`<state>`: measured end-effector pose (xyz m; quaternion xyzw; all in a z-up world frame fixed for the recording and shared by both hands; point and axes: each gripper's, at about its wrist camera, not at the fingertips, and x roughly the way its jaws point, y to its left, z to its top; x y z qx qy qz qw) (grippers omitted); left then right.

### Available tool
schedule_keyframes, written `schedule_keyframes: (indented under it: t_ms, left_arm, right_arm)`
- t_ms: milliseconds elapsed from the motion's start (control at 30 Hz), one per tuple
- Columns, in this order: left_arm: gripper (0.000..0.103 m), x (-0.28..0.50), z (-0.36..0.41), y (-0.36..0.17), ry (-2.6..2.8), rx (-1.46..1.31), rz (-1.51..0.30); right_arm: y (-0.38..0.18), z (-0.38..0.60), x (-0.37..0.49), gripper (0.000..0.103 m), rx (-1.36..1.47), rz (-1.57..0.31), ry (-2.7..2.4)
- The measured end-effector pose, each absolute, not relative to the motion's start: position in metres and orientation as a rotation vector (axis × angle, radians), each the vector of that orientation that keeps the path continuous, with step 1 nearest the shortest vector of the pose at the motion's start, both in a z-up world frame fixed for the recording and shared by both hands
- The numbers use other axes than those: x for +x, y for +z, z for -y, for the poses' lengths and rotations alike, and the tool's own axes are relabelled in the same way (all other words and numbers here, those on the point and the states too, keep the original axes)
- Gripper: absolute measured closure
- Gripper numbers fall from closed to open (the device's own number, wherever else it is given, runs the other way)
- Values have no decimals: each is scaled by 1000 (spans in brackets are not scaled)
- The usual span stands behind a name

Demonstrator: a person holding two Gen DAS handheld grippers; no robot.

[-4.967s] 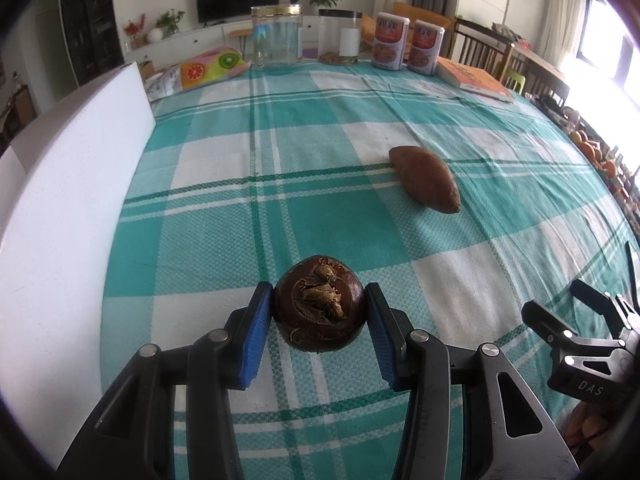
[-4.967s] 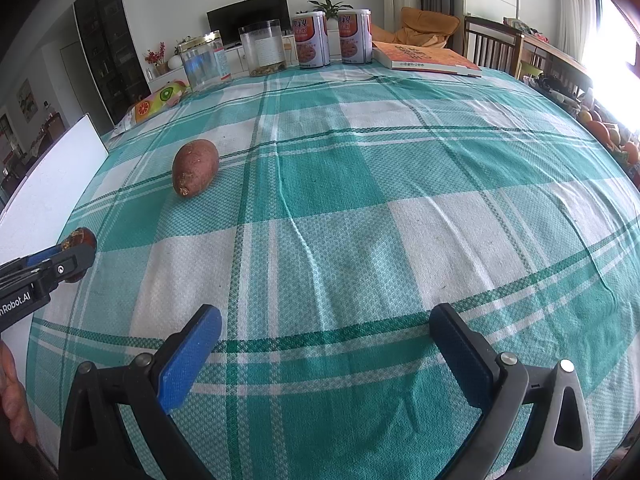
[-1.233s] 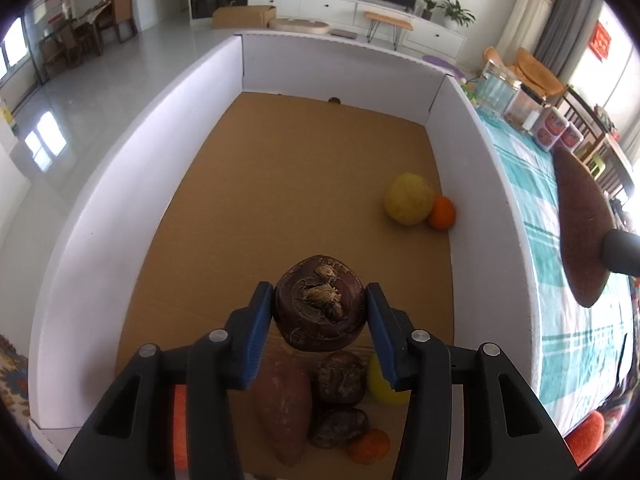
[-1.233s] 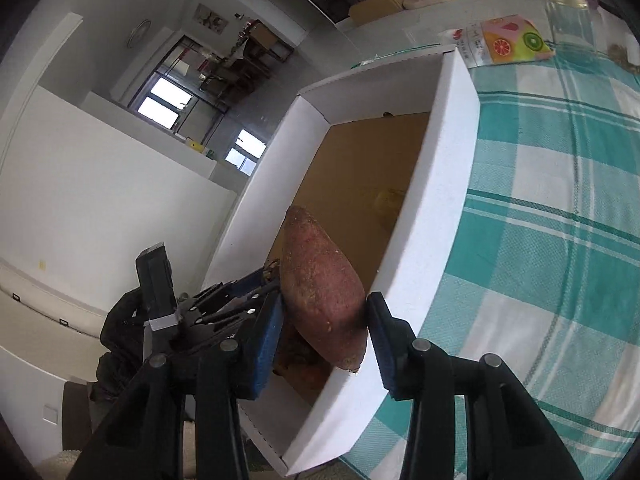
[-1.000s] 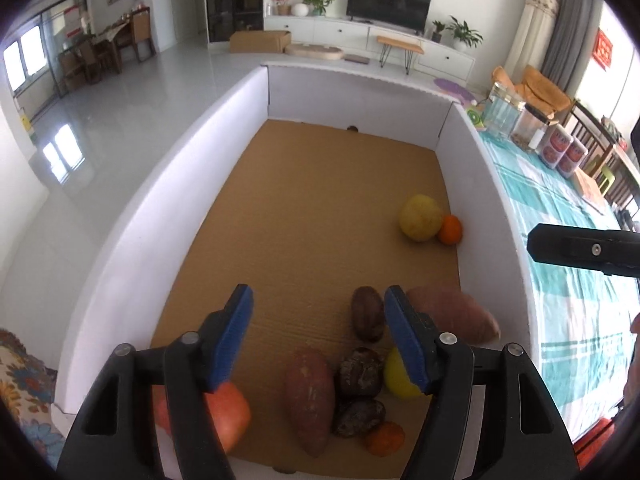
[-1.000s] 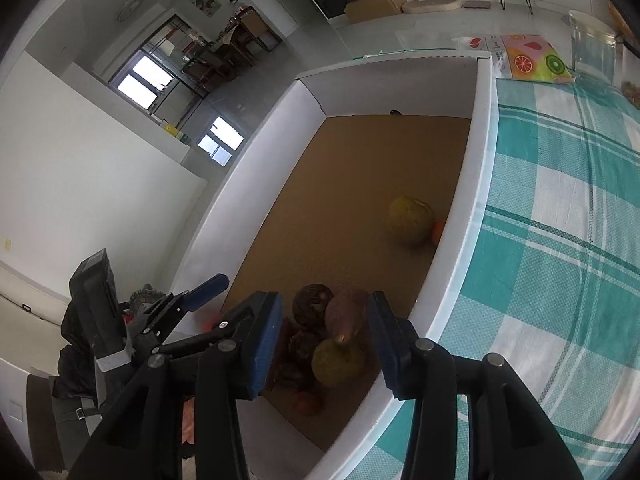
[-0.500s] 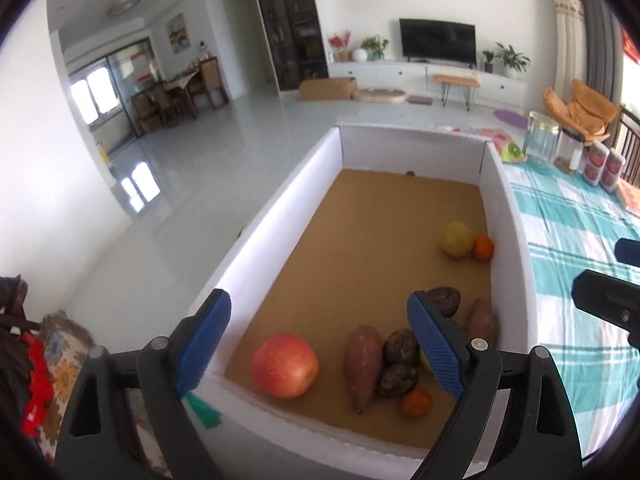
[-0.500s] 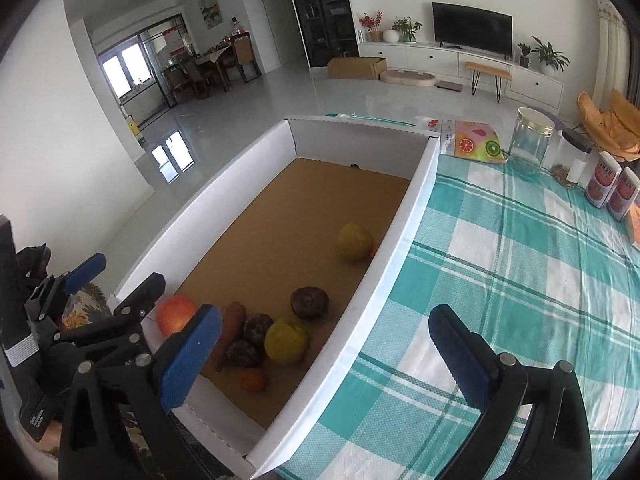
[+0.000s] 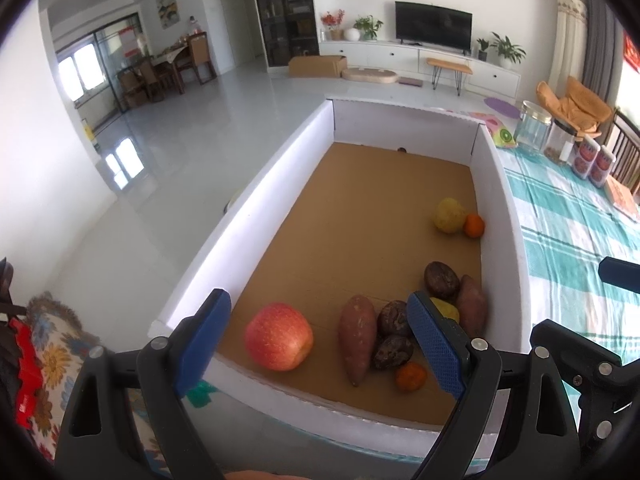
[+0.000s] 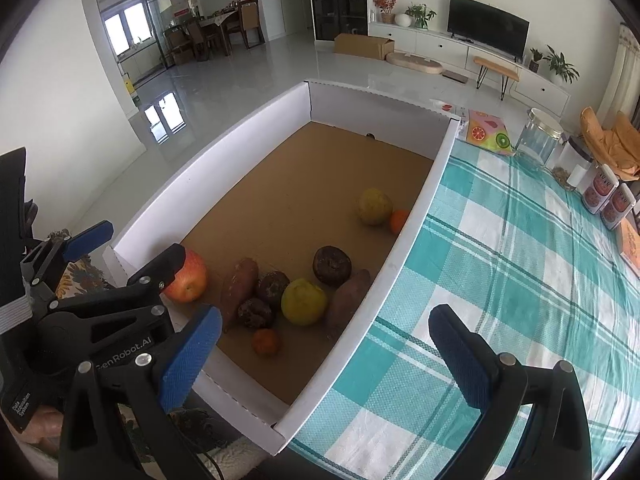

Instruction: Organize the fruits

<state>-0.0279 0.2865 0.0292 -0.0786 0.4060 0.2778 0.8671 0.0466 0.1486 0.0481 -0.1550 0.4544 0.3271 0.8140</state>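
A white box [image 9: 256, 216] with a brown cardboard floor holds the fruit. At its near end lie a red apple [image 9: 279, 336], two sweet potatoes [image 9: 357, 336] [image 10: 348, 298], three dark brown round fruits, one of them [image 10: 332, 265] beside the right wall, a yellow fruit [image 10: 304, 301] and a small orange [image 10: 266, 342]. Farther in sit another yellow fruit [image 9: 449, 215] and an orange [image 9: 474, 225]. My left gripper [image 9: 318, 308] hangs open and empty above the box's near end. My right gripper [image 10: 325, 316] is open and empty over the box's right wall [image 10: 416, 216].
The box stands at the left edge of a table with a green and white checked cloth [image 10: 520, 280]. Glass jars [image 10: 538, 140], two cans [image 10: 604, 194] and a colourful packet [image 10: 488, 132] stand at the table's far end. Beyond the box's left side is open floor.
The left gripper let go of a dark round fruit and the right one of a sweet potato; both now lie in the box. Both grippers opened wide and drew back and upward.
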Motion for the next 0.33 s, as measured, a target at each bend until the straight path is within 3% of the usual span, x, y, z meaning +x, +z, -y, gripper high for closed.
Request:
schedule_keyframes:
  t_ms: [333]
  left_arm:
    - [11, -31, -287, 27, 560, -169, -838]
  right_arm:
    - [42, -153, 47, 0, -324, -982, 697]
